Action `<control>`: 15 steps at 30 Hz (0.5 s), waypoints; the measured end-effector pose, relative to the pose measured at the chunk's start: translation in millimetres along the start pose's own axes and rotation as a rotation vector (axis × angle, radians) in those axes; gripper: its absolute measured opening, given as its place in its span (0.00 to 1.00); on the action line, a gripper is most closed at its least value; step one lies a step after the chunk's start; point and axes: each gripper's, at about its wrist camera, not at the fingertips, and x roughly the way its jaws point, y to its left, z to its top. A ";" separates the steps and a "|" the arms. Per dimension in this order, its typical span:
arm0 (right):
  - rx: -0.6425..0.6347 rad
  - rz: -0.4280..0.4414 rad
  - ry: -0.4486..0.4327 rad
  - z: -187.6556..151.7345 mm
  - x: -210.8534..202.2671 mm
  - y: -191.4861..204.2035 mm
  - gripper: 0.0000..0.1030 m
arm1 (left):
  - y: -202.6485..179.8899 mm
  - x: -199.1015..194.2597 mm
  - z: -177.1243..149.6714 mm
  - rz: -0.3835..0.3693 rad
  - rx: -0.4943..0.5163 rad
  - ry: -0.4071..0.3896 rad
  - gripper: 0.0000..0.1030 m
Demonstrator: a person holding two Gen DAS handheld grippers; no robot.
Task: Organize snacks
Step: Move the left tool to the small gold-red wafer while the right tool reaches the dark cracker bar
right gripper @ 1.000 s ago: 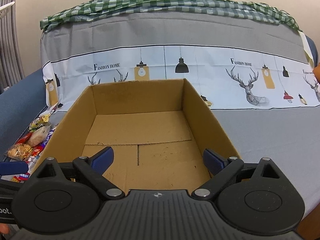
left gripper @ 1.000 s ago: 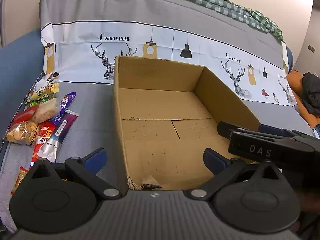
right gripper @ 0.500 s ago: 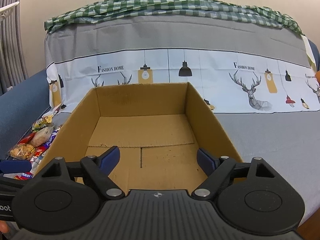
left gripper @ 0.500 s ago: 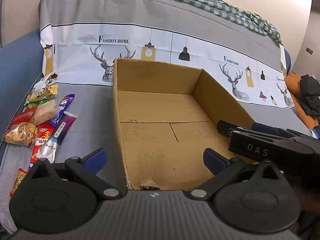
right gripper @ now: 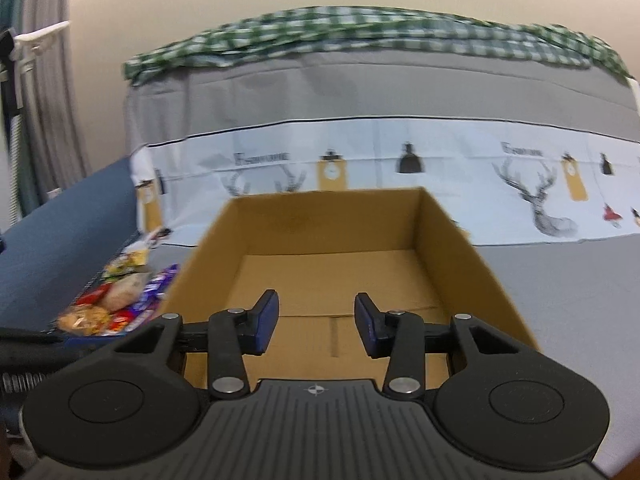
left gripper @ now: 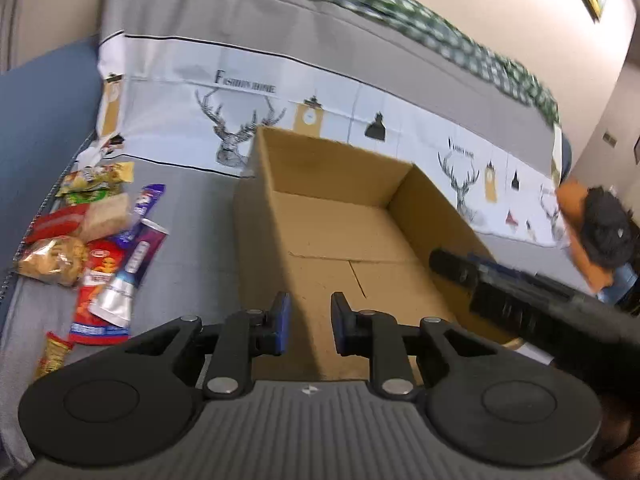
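Observation:
An empty cardboard box (left gripper: 332,172) stands open on the grey sofa seat. Several snack packets (left gripper: 100,248) lie in a heap to its left, among them a red packet, a bag of nuts and a purple bar. My left gripper (left gripper: 310,322) hovers over the box's near left edge; its jaws are closing with nothing between them. The right gripper (left gripper: 500,292) reaches in over the box's right wall. In the right wrist view, the right gripper (right gripper: 316,322) is above the near edge of the box (right gripper: 328,224), jaws closing and empty. The snack heap (right gripper: 116,304) shows at lower left.
A deer-print sofa cover (left gripper: 320,92) runs up the backrest behind the box, with a green checked cloth (right gripper: 360,36) on top. A blue armrest (left gripper: 36,128) borders the snacks on the left. An orange and black bundle (left gripper: 600,232) lies far right.
Both grippers' jaws have come from wide open to a narrow gap, with nothing taken. The left wrist view has shifted and rolled a little; the right wrist view has tilted upward.

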 end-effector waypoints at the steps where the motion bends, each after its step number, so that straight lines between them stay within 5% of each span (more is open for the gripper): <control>1: -0.010 0.015 -0.002 0.7 0.0 5.2 0.42 | 8.5 -3.2 4.8 -0.004 -0.003 0.015 0.23; 5: -0.050 0.095 -0.005 -1.3 -2.9 31.2 0.42 | 53.4 -11.3 23.0 -0.015 0.000 0.092 0.23; 12: -0.182 0.329 0.044 -10.4 -2.6 93.2 0.43 | 132.2 6.5 1.9 0.215 -0.032 0.230 0.23; 15: -0.280 0.425 0.051 -21.8 -3.7 124.2 0.43 | 143.5 15.0 -4.5 0.247 -0.042 0.270 0.26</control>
